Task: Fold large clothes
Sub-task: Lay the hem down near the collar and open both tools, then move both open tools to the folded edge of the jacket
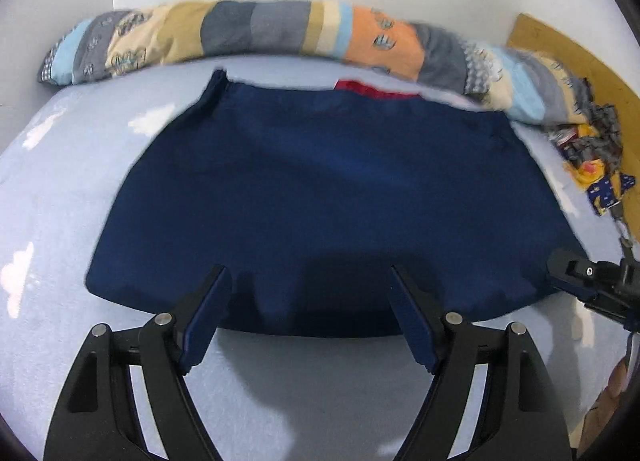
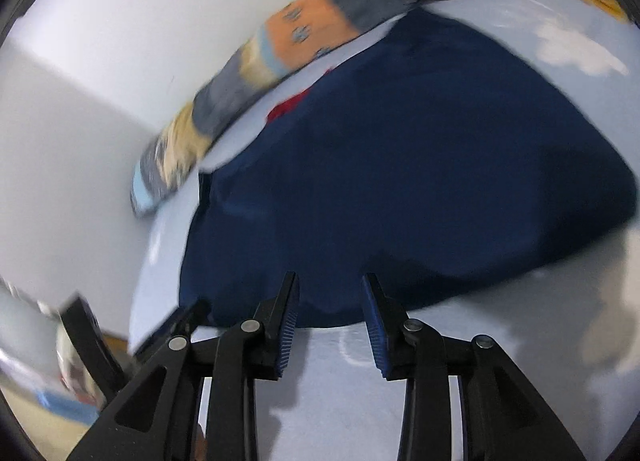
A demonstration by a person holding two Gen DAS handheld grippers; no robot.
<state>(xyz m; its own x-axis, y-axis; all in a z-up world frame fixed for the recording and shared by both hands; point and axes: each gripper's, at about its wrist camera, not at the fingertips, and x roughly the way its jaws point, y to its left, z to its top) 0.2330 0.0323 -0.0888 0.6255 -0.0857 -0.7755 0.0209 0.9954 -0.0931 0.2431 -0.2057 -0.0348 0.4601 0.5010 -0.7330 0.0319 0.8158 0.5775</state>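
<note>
A folded navy garment (image 1: 320, 189) lies flat on the pale blue sheet (image 1: 60, 201), with a strip of red (image 1: 360, 87) showing at its far edge. My left gripper (image 1: 308, 273) hovers open over the garment's near hem, with nothing between its fingers. In the right wrist view the same navy garment (image 2: 400, 165) fills the middle of the blurred picture. My right gripper (image 2: 331, 279) stands at the near edge with a gap between its blue pads and no cloth pinched in them. The right gripper (image 1: 580, 277) also shows at the garment's right corner in the left wrist view.
A rolled patchwork quilt (image 1: 260, 33) runs along the white wall behind the garment. A heap of patterned clothes (image 1: 592, 157) lies at the right against a wooden board (image 1: 580, 61). The sheet has white cloud prints (image 1: 18, 277).
</note>
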